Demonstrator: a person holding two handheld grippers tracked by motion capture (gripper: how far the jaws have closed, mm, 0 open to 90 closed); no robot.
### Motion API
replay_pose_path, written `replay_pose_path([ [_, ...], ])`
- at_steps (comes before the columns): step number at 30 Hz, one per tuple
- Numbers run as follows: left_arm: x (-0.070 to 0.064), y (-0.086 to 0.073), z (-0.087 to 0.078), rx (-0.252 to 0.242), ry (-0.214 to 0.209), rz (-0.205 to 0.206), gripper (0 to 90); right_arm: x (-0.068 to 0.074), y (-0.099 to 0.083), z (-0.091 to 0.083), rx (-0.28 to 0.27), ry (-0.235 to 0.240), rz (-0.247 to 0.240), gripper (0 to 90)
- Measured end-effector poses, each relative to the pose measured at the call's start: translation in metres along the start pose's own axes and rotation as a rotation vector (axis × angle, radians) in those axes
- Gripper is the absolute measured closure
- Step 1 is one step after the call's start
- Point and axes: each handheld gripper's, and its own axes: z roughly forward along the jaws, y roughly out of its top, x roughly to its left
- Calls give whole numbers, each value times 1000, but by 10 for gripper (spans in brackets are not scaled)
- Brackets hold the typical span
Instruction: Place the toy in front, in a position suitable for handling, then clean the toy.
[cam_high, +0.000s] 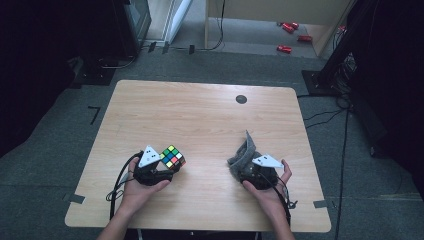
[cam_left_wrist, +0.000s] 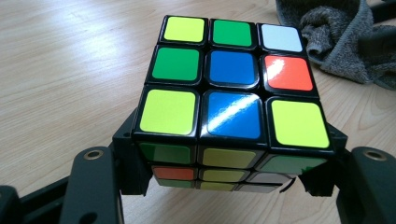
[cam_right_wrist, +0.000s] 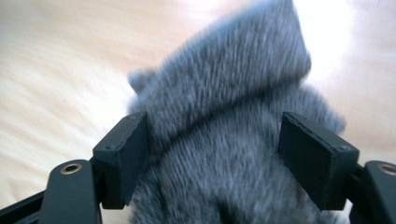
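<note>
Cube first: black-framed plastic puzzle cube (cam_left_wrist: 231, 100) with scrambled stickers, top face showing yellow-green, green, pale blue, blue and red squares. It sits clamped between the jaws of my left gripper (cam_high: 161, 167), at the near left of the pale wooden table (cam_high: 200, 115), one corner turned toward the far right. My right gripper (cam_right_wrist: 224, 163) pinches a crumpled grey terry cloth (cam_high: 243, 155) at the near right; its long fold rises and points toward the far edge.
</note>
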Motion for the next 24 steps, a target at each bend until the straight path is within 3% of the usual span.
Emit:
replay_pose_path([
  [1, 1, 0, 0, 0, 1, -1, 337, 2, 13, -4, -19, 6, 4, 237],
  [5, 3, 0, 0, -4, 3, -8, 337, 4, 23, -6, -21, 1, -21, 208],
  [10, 5, -1, 0, -11, -17, -7, 338, 5, 12, 2, 17, -17, -36, 182],
  [12, 4, 0, 1, -9, -21, -1, 339, 6, 3, 9, 64, -43, -77, 179],
  [15, 0, -1, 3, -7, -13, 10, 339, 5, -1, 13, 82, -43, -75, 186],
  [16, -2, -1, 3, -10, -6, 21, 339, 4, -3, 16, 98, -40, -74, 234],
  [21, -3, -2, 3, -13, -12, 28, 339, 1, -5, 17, 99, -24, -34, 294],
  [24, -3, -2, 2, -26, -26, 22, 339, -1, -7, 15, 80, -33, -22, 424],
])
